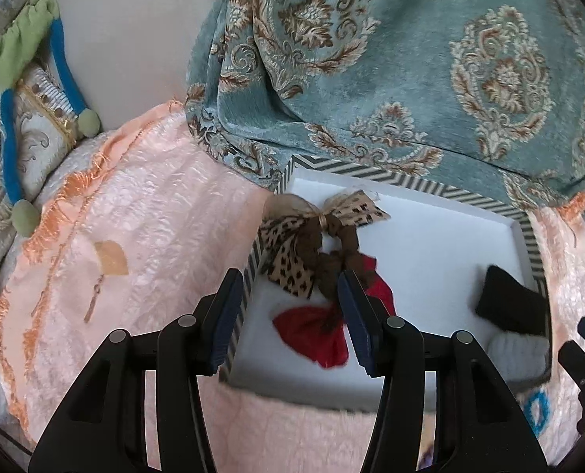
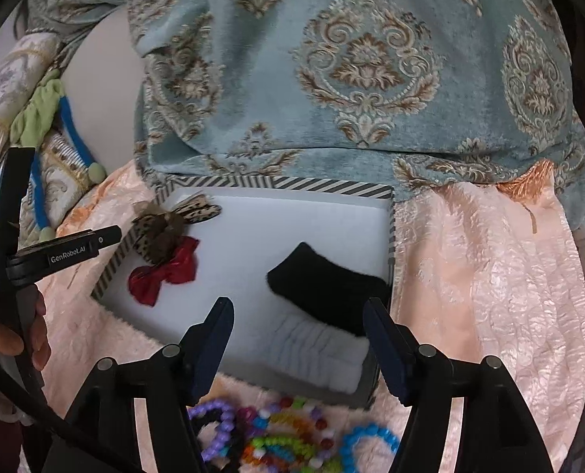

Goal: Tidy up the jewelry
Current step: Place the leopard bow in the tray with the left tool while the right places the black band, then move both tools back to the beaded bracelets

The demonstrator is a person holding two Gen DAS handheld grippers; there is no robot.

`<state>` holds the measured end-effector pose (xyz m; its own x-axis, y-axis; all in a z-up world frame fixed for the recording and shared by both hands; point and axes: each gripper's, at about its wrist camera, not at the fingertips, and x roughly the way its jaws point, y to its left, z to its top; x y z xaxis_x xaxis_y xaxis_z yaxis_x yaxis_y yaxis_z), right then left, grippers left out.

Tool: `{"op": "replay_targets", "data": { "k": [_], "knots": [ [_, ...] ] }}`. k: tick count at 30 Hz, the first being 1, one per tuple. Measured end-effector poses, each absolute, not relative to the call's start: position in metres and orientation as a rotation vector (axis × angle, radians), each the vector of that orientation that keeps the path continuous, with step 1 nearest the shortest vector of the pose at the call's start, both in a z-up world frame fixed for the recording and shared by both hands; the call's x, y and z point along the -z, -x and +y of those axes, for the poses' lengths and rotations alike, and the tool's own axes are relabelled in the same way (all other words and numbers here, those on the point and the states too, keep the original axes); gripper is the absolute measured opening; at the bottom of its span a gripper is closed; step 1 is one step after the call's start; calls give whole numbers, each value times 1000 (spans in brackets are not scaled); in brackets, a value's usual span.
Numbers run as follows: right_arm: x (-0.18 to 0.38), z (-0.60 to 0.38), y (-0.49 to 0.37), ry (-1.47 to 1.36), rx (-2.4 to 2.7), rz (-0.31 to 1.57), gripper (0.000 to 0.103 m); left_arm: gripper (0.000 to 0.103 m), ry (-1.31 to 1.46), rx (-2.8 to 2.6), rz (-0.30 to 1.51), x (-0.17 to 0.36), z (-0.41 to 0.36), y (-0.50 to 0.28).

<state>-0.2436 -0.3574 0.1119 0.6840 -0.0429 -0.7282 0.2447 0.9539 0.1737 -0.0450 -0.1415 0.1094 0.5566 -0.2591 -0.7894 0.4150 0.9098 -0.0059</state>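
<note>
1. On a pink, textured bedspread (image 2: 489, 276) sits a shallow box (image 2: 292, 187) with a black-and-white striped rim and a white inside.
2. At the box's left end lies a leopard-print bow (image 1: 292, 248) with a brown scrunchie part, draped partly over the striped rim; a red bow (image 1: 320, 335) lies just beside it, the two touching.
3. At the box's right end a black knitted piece (image 2: 324, 291) overlaps a pale grey ribbed one (image 2: 320, 351); the two lie against the box's right wall.
4. Left hand-held gripper (image 1: 292, 315): jaws spread, nothing pinched. It hangs above the box's left end, and one blue pad (image 1: 355, 323) crosses in front of the red bow without pressing on it.
5. Right hand-held gripper (image 2: 300, 351): jaws spread wide, nothing pinched. It hangs over the near right part of the box, with the grey ribbed piece seen between the fingers but not pressed.
6. Near the box's front edge, on the bedspread, lies a heap of coloured bead bracelets (image 2: 284, 433): purple, blue, green, orange and black.
7. A teal patterned cloth (image 2: 351, 79) is draped behind the box, touching its far rim.
8. A person's hand (image 2: 28, 339) grips the left device at the left edge of the right wrist view.
</note>
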Motion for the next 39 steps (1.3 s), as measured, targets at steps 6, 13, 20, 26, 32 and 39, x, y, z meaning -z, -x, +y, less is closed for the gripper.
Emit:
{"op": "replay_targets", "data": {
  "k": [6,13,20,26,32,39],
  "knots": [
    [-123,-342,265,-262,145,786,66,50,-201,432,869,-122,-129,80],
    [-130,-326,289,-252,134,782,67,56,-200,469,835,-136,-112,121],
    [-134,-314,316,-246,134,771,67,56,-229,490,814,-137,-105,156],
    [-136,-313,333,-253,141,764,67,57,-252,535,801,-138,-105,180],
    [-134,-316,346,-255,153,772,68,65,-246,568,797,-140,-105,194],
    [-124,-327,359,-256,176,797,68,66,-251,625,831,-134,-107,201]
  ]
}}
